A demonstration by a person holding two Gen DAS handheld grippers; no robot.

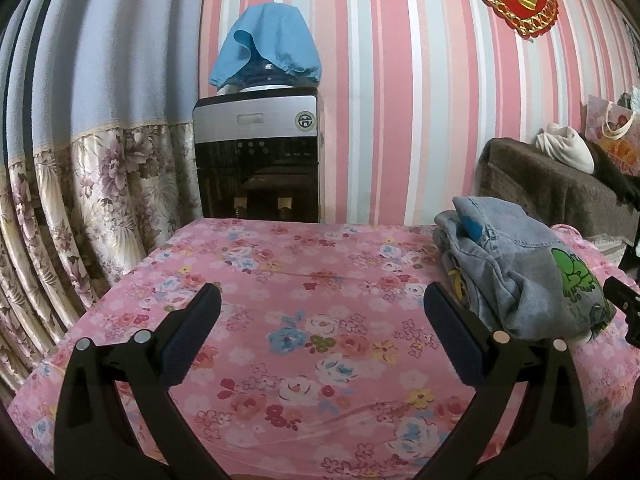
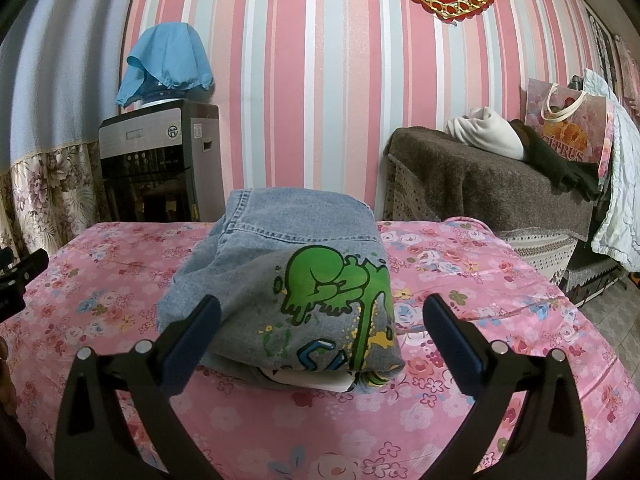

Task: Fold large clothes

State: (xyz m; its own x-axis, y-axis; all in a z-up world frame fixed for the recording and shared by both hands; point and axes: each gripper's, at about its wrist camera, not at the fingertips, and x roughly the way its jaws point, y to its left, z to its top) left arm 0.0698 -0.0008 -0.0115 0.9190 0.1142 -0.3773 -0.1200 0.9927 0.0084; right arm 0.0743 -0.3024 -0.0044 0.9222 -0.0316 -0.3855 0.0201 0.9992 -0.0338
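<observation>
A folded pale denim garment (image 2: 276,264) with a green cartoon print lies in a compact bundle on the pink floral table cover (image 2: 500,320). My right gripper (image 2: 322,312) is open just in front of it, its fingers standing to either side of the bundle's near end without touching. In the left wrist view the same denim bundle (image 1: 516,268) lies at the right, and my left gripper (image 1: 320,304) is open over bare cover to its left, holding nothing. The tip of the right gripper (image 1: 624,304) shows at the right edge there.
A water dispenser (image 1: 256,152) with a blue cloth (image 1: 266,44) over its bottle stands behind the table. Floral curtains (image 1: 80,184) hang at the left. A brown-covered cabinet (image 2: 488,188) with a white bundle and a gift bag (image 2: 568,124) stands at the right.
</observation>
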